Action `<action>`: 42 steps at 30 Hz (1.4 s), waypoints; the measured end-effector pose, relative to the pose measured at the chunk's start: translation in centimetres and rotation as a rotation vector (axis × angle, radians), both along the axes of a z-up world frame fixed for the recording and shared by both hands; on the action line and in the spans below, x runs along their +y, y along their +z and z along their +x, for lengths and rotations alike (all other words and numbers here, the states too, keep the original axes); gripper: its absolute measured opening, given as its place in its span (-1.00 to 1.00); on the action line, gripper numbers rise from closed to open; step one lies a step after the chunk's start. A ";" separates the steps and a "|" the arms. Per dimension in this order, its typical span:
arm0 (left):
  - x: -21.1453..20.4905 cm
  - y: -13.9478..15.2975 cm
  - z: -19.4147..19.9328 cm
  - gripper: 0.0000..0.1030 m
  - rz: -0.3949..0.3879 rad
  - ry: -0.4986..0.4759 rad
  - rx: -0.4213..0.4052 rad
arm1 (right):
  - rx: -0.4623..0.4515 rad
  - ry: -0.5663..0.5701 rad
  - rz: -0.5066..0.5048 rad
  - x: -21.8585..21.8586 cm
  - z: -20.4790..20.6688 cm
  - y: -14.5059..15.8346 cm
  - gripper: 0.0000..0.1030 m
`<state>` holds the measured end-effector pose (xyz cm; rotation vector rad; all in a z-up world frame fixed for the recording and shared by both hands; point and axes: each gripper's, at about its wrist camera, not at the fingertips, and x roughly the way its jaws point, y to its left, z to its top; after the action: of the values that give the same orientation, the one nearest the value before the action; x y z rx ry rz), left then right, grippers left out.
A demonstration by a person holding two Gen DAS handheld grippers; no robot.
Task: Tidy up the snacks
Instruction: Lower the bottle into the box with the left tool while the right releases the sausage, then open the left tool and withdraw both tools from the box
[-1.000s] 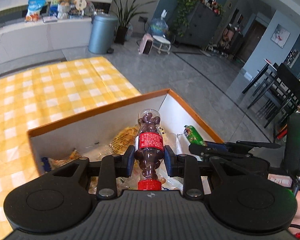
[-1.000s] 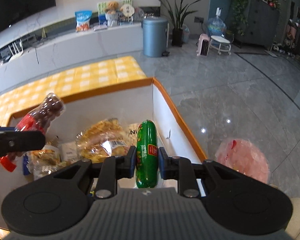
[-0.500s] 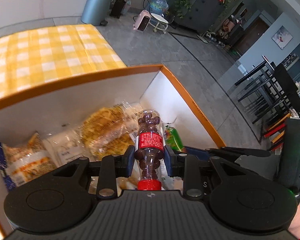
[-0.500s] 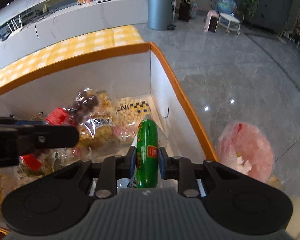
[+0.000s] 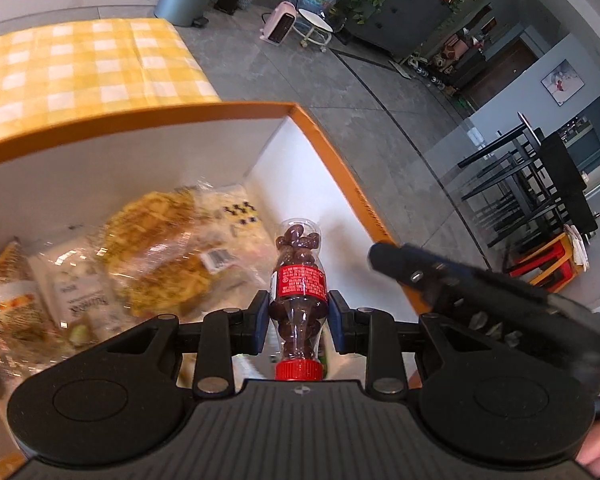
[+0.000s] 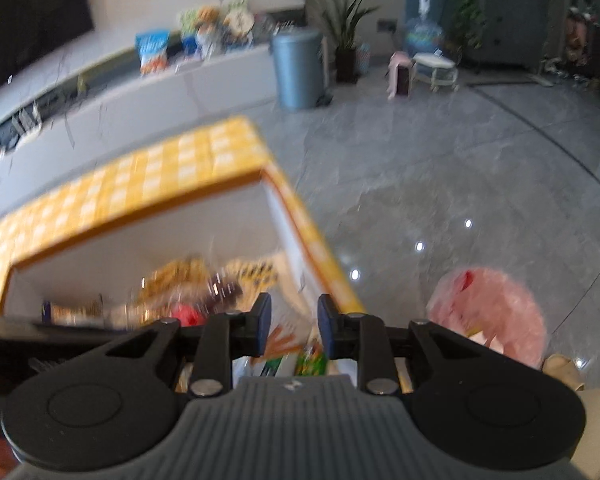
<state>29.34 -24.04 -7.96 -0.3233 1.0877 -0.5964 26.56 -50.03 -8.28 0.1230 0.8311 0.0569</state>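
My left gripper (image 5: pixel 299 320) is shut on a small clear bottle (image 5: pixel 300 280) of brown chocolate beans with a red label and red cap. It holds the bottle low inside the orange-rimmed white box (image 5: pixel 140 124), near the right wall. Clear snack bags (image 5: pixel 164 256) lie on the box floor. My right gripper (image 6: pixel 288 320) stands open with nothing between its pads, above the box's right corner (image 6: pixel 300 208). A green sausage pack (image 6: pixel 312 362) shows blurred just below it. The right gripper's black body (image 5: pixel 460 288) crosses the right side of the left wrist view.
The box sits on a yellow checked tablecloth (image 5: pixel 80 64) at the table's edge. A pink plastic bag (image 6: pixel 496 316) lies on the grey floor to the right. A grey bin (image 6: pixel 298 68) and dark chairs (image 5: pixel 540 184) stand farther off.
The left gripper has sunk deeper into the box with the bottle. The right gripper has let go of the green sausage and drawn back from it.
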 end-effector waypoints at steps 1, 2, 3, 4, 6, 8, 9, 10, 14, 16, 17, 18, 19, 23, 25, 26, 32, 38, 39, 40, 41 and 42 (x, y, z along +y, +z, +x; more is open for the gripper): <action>-0.7 -0.1 0.0 -0.34 0.013 -0.012 -0.002 | -0.006 -0.011 0.002 -0.4 -0.1 0.3 -0.49; -1.1 -0.3 0.0 -0.34 0.019 -0.016 0.001 | -0.013 -0.019 -0.004 -0.6 -0.2 0.5 -0.16; -1.5 -0.5 0.1 -0.34 0.021 -0.015 0.011 | -0.020 -0.017 -0.013 -0.6 -0.3 0.6 -0.13; -1.7 -0.7 0.1 -0.34 0.017 -0.017 0.025 | -0.022 -0.015 -0.022 -0.6 -0.3 0.6 -0.17; -1.9 -1.2 0.4 -0.34 0.001 -0.009 0.061 | -0.014 -0.022 -0.016 -1.1 -0.2 0.6 -0.17; -2.0 -1.7 0.7 -0.34 0.000 0.006 0.092 | -0.010 -0.025 0.004 -1.5 -0.2 0.6 -0.17; -1.9 -1.9 0.9 -0.35 0.001 0.013 0.102 | -0.007 -0.025 0.008 -1.5 -0.2 0.8 -0.17; -1.9 -1.9 1.0 -0.35 0.004 0.017 0.107 | -0.005 -0.025 0.007 -1.7 -0.1 1.1 -0.17; -1.4 -2.1 1.2 -0.23 -0.017 0.018 0.136 | -0.013 -0.019 0.002 -1.5 -0.1 1.4 -0.17; -1.1 -1.8 1.0 -0.22 -0.010 0.018 0.123 | -0.011 -0.017 0.008 -1.5 0.1 1.4 -0.17; -1.3 -1.5 1.1 -0.22 -0.002 0.016 0.118 | -0.010 -0.015 0.007 -1.5 0.1 1.5 -0.17; -1.0 -1.2 1.0 -0.22 0.005 0.013 0.114 | -0.011 -0.013 0.003 -1.5 0.0 1.5 -0.17; -0.7 -0.8 0.8 -0.22 0.010 0.008 0.107 | -0.011 -0.009 -0.001 -1.3 -0.1 1.6 -0.17; 0.6 1.0 -0.3 -0.22 0.046 0.006 0.051 | -0.008 0.009 -0.001 -0.9 -0.5 2.2 -0.17; 1.5 2.2 -1.2 -0.22 0.074 0.011 0.002 | -0.010 0.022 0.004 -0.6 -0.9 2.7 -0.16; 1.9 2.8 -1.8 -0.22 0.089 0.015 -0.022 | -0.013 0.028 0.005 -0.4 -1.1 3.1 -0.16; 5.2 5.9 -5.5 -0.22 0.173 0.057 -0.147 | -0.080 0.077 -0.005 1.8 -3.5 5.9 0.10; 8.7 9.7 -9.5 -0.13 0.243 0.141 -0.283 | -0.165 0.158 0.002 4.7 -6.6 8.8 0.21; 9.3 10.3 -10.4 -0.08 0.255 0.157 -0.310 | -0.180 0.173 0.006 5.2 -7.2 9.3 0.22; 9.9 11.0 -11.1 -0.04 0.269 0.171 -0.341 | -0.197 0.190 0.011 5.7 -7.8 9.8 0.23; 10.4 11.8 -11.8 -0.02 0.285 0.183 -0.373 | -0.214 0.207 0.016 6.2 -8.5 10.2 0.30; 10.8 12.4 -12.7 0.06 0.300 0.196 -0.406 | -0.231 0.222 0.018 6.6 -9.2 10.6 0.34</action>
<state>16.65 -13.20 4.42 -0.0405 0.7281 -0.2989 17.37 -43.41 2.32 0.0395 0.6109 0.2825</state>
